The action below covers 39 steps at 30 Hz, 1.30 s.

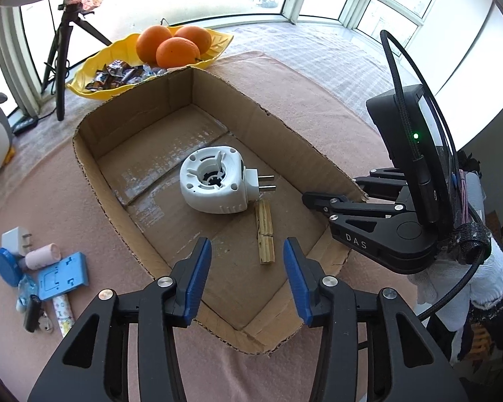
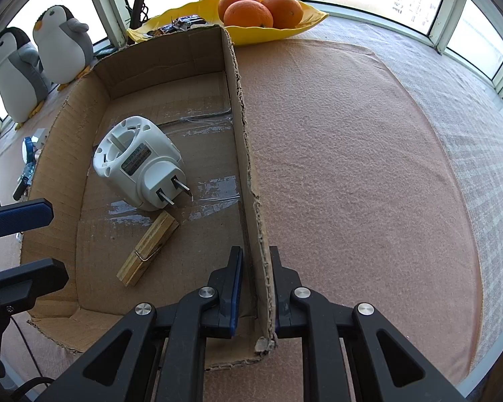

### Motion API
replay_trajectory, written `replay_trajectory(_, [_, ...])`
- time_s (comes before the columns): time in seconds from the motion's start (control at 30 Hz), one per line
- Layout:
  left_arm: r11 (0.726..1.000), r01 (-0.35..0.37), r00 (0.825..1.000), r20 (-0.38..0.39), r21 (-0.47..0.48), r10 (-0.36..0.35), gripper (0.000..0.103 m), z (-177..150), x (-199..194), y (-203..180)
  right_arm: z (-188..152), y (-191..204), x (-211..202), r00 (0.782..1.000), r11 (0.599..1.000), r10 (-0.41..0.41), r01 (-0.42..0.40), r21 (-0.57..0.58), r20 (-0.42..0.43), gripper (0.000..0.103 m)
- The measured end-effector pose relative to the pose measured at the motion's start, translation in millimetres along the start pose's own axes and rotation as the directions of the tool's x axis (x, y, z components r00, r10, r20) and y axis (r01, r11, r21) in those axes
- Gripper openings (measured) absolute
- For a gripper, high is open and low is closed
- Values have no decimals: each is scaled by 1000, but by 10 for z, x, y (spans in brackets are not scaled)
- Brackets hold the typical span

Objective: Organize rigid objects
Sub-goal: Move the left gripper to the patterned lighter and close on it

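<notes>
On right hand-held gripper [image 2: 255, 288], clamped on brown cardboard box [image 2: 248, 174] wall: "DAS" lettering; left hand-held gripper [image 1: 247, 279] wide open, empty.

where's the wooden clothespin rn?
Wooden clothespin lies flat on the cardboard box floor, beside the white plug-in device's prongs, ahead of the open left gripper.
</notes>
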State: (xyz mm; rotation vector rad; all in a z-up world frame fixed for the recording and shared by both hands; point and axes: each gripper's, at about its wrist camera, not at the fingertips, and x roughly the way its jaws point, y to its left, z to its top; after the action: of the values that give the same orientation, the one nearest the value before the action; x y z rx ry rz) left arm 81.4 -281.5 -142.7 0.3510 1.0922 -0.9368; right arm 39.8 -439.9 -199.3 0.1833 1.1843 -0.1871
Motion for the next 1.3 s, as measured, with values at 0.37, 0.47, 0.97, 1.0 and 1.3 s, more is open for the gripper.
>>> replay_trajectory(0.37, [992,-73,997,25,-101,76,43,-223,-318,455,0,-9,2,1000,1000,1,-1,4,2,14])
replay_trajectory(0.47, [983,-125,992,17,-135,128,43,-323,-386,668,-1,-4,1,1000,1000,2,-2,5,1,14])
replay_trajectory(0.97, [925,-221,975,-92,-309,203,43,-908,-344,1509,-16,4,-11,1000,1000,3,-4,5,11,15])
replay_trajectory(1.0, [923,-222,975,-100,-316,200,43,-926,-312,1533,-17,3,-11,1000,1000,5,-5,7,12,15])
replay_trajectory(1.3, [913,-228,973,-120,-339,198,43,-975,-192,1621,-18,8,-15,1000,1000,1,-1,0,12,15])
